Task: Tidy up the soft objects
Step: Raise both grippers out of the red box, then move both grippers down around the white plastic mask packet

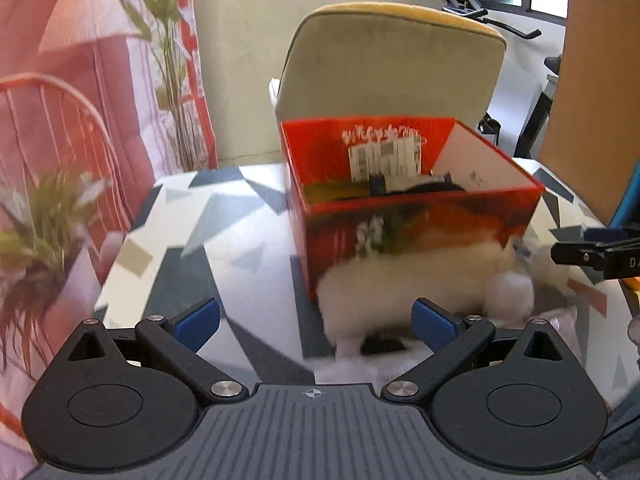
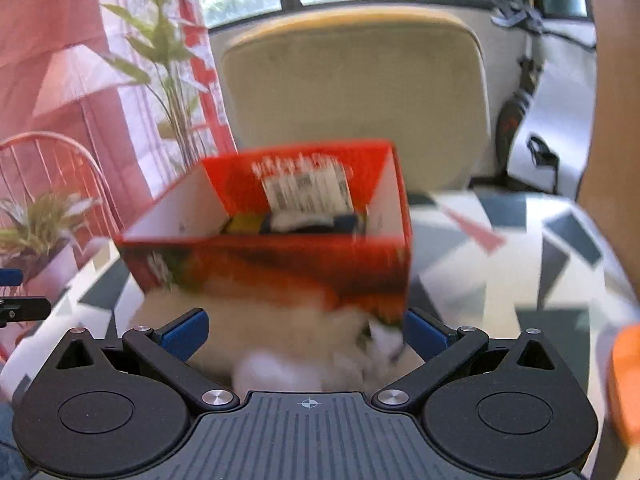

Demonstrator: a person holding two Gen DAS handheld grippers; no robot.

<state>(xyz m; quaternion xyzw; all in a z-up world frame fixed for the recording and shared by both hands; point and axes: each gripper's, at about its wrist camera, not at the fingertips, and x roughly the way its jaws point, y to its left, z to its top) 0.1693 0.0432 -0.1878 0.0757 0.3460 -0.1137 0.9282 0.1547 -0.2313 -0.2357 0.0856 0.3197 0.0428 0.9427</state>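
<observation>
A white fluffy plush toy (image 1: pixel 404 284) lies on the patterned table in front of a red cardboard box (image 1: pixel 416 216). The box holds dark and yellow soft items and a labelled packet. My left gripper (image 1: pixel 316 318) is open, its right pad beside the plush's near side. In the right wrist view the blurred plush (image 2: pixel 288 332) sits between my open right gripper's (image 2: pixel 306 332) blue pads, just in front of the red box (image 2: pixel 280 264). The right gripper's finger also shows at the left wrist view's right edge (image 1: pixel 592 256).
The table (image 1: pixel 224 240) has a white cloth with grey and pink triangles. A beige chair (image 1: pixel 392 64) stands behind the box. Potted plants (image 1: pixel 44 216) and a pink wire chair stand at the left. An orange object (image 2: pixel 626 376) is at the right edge.
</observation>
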